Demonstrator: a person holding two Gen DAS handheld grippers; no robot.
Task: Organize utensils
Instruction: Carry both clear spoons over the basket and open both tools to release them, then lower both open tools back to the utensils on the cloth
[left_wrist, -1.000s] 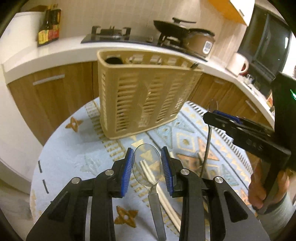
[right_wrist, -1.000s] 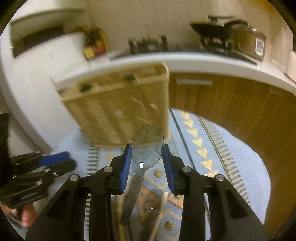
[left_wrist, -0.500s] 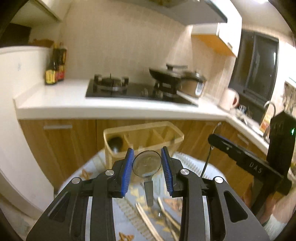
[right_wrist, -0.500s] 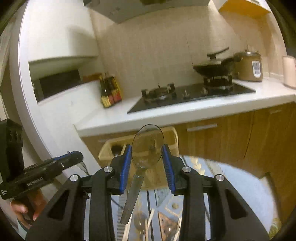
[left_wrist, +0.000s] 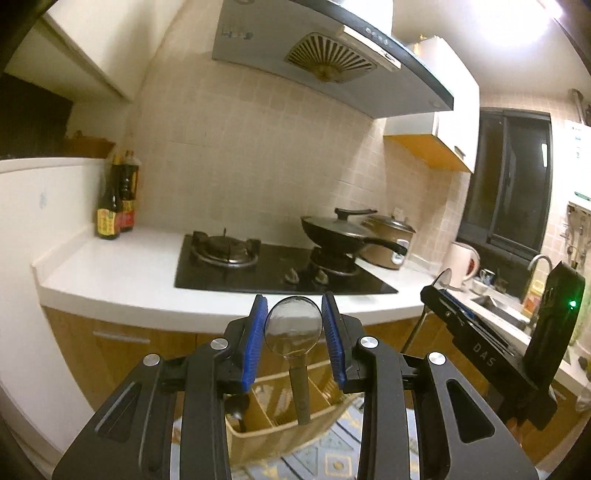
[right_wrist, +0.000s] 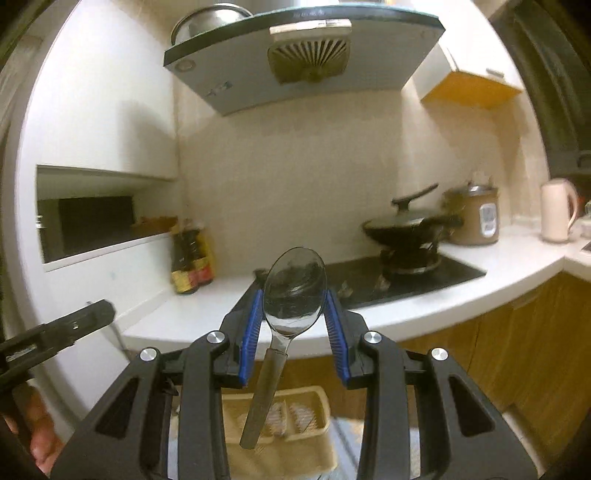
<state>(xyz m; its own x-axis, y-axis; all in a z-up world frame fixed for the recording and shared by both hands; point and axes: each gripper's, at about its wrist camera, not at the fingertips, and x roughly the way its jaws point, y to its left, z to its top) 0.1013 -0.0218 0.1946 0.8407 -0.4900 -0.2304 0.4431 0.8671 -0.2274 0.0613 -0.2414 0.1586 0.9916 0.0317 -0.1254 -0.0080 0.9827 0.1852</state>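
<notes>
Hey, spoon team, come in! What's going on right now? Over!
Left gripper shut on spoon; right gripper shut on second spoon. Both handles hang above beige caddy. Nothing in the way.

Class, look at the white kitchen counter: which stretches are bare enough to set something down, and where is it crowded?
Bare: the counter between the sauce bottles and the hob, and its front strip before the hob. Crowded: the hob with the wok, then the rice cooker, the kettle and the sink corner.
</notes>
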